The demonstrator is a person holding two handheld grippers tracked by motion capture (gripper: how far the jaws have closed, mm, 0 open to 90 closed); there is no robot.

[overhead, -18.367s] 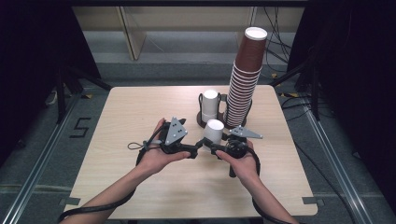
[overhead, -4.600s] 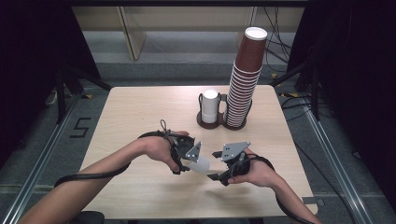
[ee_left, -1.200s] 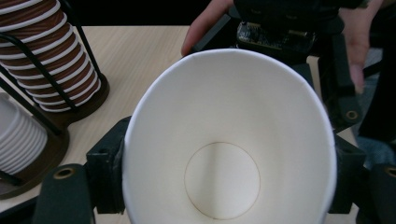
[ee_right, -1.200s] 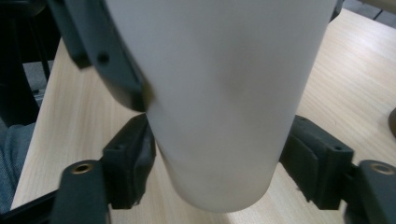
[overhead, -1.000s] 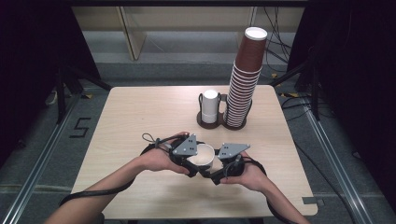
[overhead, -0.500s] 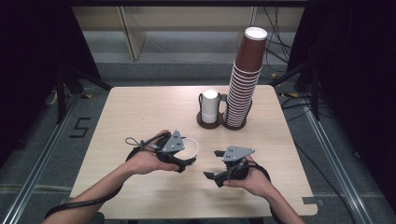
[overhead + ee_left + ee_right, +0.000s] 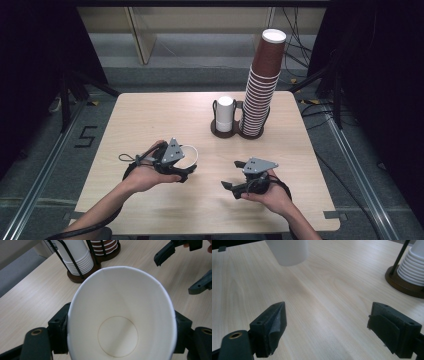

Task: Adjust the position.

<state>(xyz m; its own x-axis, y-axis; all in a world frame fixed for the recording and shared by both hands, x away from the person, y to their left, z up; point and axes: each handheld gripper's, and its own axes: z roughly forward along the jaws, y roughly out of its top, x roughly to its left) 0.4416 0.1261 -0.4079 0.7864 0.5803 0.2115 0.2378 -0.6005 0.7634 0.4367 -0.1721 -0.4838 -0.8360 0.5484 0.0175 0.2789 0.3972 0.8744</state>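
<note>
I have one white paper cup (image 7: 120,320) clamped in my left gripper (image 7: 187,162), the two black jaws pressing its thin wall from either side so the rolled rim bows into an oval; inside it is smooth and matte, with a round seam ringing the flat bottom. In the high view the cup is held near the left front of the table (image 7: 150,115), a pale wood-grain top with rounded corners. My right gripper (image 7: 229,187) hangs empty to the right of the cup and well apart from it, its jaws spread wide over bare wood and their dull rubbery pads facing each other; they have just eased inward a little with nothing between them. Toward the back stands a dark round-based wire holder (image 7: 220,131) with two stacks: a short stack of white cups (image 7: 225,113) and a tall, slightly leaning tower of brown cups (image 7: 264,85), their ribbed rims too many for me to count. Each gripper carries one grey triangular plate.
</note>
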